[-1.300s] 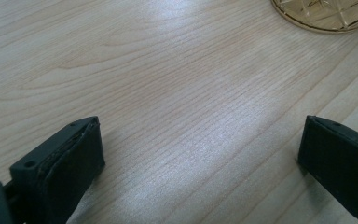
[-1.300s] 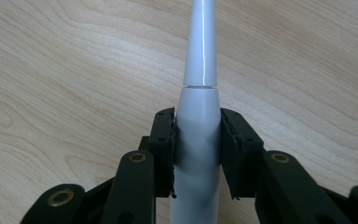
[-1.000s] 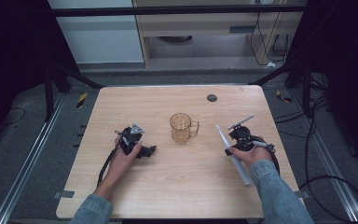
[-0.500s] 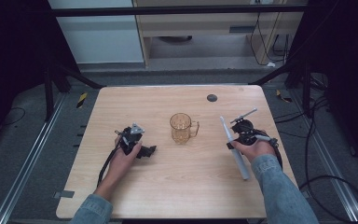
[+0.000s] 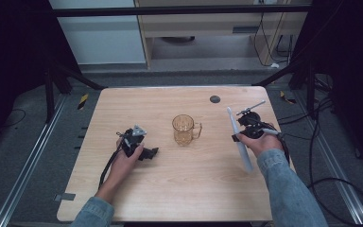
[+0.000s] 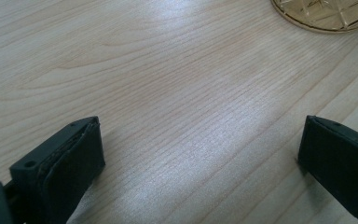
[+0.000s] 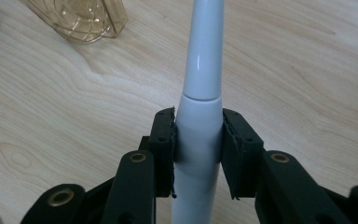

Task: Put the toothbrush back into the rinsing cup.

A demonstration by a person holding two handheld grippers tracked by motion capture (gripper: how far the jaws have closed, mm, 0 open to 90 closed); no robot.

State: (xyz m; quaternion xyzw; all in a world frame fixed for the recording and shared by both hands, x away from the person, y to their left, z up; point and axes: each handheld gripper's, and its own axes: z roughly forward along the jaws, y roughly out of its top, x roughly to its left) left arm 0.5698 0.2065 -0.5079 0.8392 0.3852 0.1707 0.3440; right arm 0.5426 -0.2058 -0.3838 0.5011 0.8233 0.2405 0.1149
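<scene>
An amber glass mug (image 5: 185, 129) stands upright at the middle of the wooden table (image 5: 179, 189), handle to the right; its base edge (image 6: 324, 14) and its side (image 7: 81, 18) show in the gripper views. My right gripper (image 5: 240, 135) is shut on a long white electric-toothbrush-like handle (image 5: 238, 139), lifted off the table right of the mug. Its pads (image 7: 165, 149) clamp the white handle (image 7: 200, 116) on both sides. My left gripper (image 5: 149, 153) rests on the table left of the mug, jaws wide apart with bare wood between the fingers (image 6: 70, 163).
A small dark round disc (image 5: 214, 99) lies near the table's far edge. Cables trail off the right side onto the floor. Metal rails run along both sides of the table.
The right gripper has risen and moved slightly toward the far side with the white handle in it, tilting it more upright. The left hand has stayed put.
</scene>
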